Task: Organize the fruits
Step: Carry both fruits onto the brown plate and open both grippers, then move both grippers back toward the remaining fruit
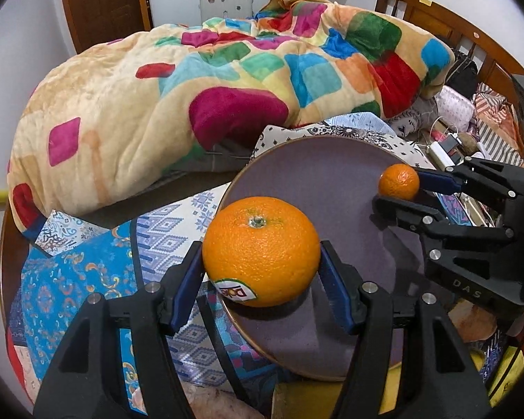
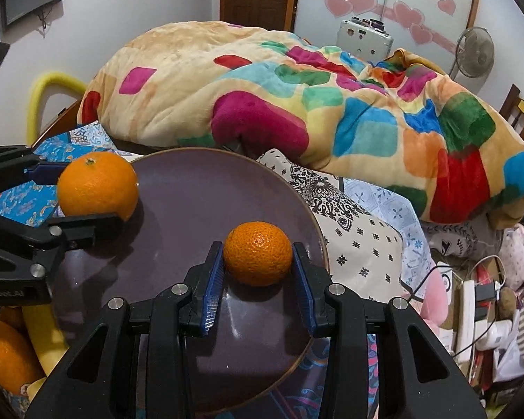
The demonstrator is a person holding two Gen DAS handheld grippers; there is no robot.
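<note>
Left tongs (image 1: 262,265) clamped on dimpled stickered orange (image 1: 261,250), right tongs (image 2: 258,265) pinching pebbly mandarin (image 2: 257,253), over glossy round purple plate (image 2: 199,202)

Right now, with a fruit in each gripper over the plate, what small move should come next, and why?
Probably open the left gripper: its large orange appears to sit on the purple plate near the rim. The right gripper holds the small orange, also seemingly down.

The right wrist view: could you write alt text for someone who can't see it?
A handheld right gripper clasps a small orange over a round purple plate. At left, the left gripper holds a larger orange at the plate's edge, with a colourful patchwork blanket heaped behind.
</note>
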